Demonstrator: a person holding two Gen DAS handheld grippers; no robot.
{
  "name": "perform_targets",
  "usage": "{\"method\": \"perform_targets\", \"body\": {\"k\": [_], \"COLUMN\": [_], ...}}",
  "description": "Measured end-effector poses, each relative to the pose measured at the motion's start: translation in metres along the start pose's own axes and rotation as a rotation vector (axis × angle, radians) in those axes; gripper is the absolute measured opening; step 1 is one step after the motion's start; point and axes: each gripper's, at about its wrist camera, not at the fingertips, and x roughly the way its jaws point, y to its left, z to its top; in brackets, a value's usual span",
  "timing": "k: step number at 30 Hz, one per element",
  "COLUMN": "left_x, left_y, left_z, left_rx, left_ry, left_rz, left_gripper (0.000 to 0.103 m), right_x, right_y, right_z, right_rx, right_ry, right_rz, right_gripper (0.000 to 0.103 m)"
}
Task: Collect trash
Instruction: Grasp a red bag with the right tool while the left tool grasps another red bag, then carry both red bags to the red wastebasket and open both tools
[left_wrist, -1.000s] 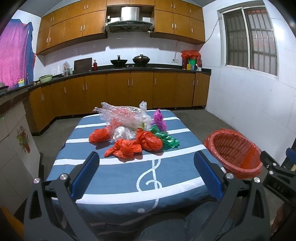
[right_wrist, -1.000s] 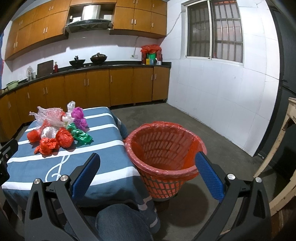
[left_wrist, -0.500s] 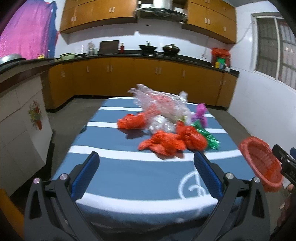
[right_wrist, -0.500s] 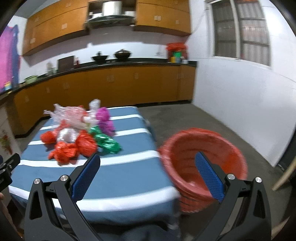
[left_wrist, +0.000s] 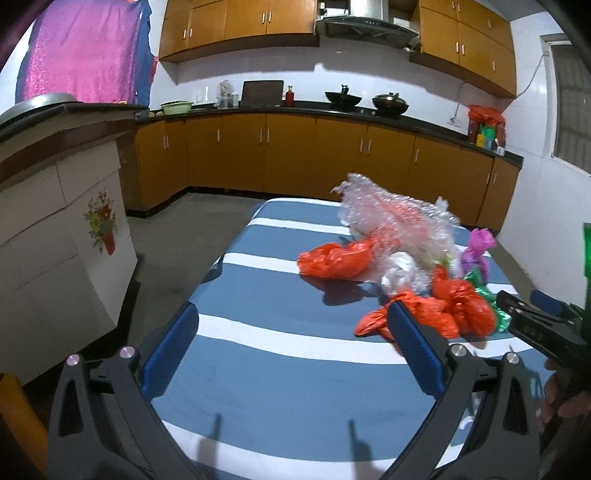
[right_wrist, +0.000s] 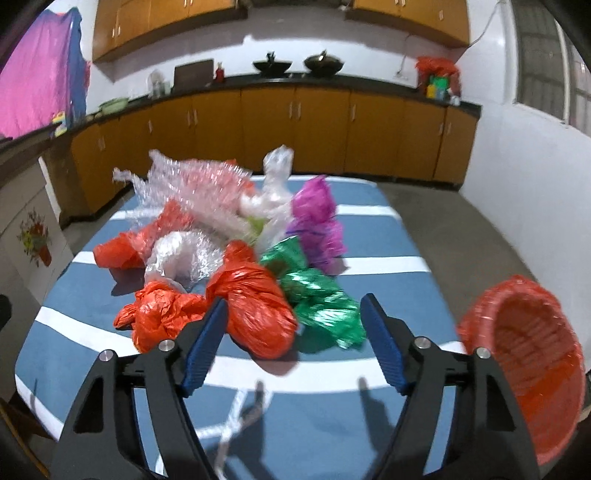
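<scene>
Crumpled orange, green, purple and clear plastic bags heaped on a blue-and-white striped table.
Right gripper, jaws just narrowing but gripping nothing, lines up on the nearest orange bag; left gripper is open and empty.

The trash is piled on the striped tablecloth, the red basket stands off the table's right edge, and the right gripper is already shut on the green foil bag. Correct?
Not quite. In the right wrist view the right gripper is open and holds nothing; its jaws have just been closing, and the green foil bag lies untouched ahead. The pile on the striped tablecloth and the red basket are as stated.
</scene>
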Motion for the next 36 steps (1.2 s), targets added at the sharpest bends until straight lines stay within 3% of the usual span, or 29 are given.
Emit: {"method": "perform_targets", "body": {"k": [10,12,17,26,36], "left_x": [0.021,0.023,0.024,0.029,0.062], "left_y": [0.006,0.004,-0.004,-0.029,-0.092], "left_z": [-0.003,-0.003,-0.001,0.004,0.005], "left_rx": [-0.011,-0.008,0.005,0.044,0.128], "left_ry": [0.040,0.042,0.040,0.042,0.113], "left_rz": [0.012,0.006,-0.022,-0.082,-0.181], "left_gripper": [0.099,0.099,0.099,0.099,0.092], "right_x": [0.050,0.047,0.036,-0.003,-0.030], "right_y": [0.016,0.017,0.015,-0.008,-0.049], "right_z": [-0.004,-0.005,-0.008,-0.002,-0.002], "right_rx": [-0.059,-0.059,-0.058,0.023,0.073], "right_ry": [0.105,0.100,0.100,0.010,-0.051], "right_rz": [0.031,0.059,0.096,0.141,0.020], "right_gripper": [0.060,0.040,0.022,0.019,0.019]}}
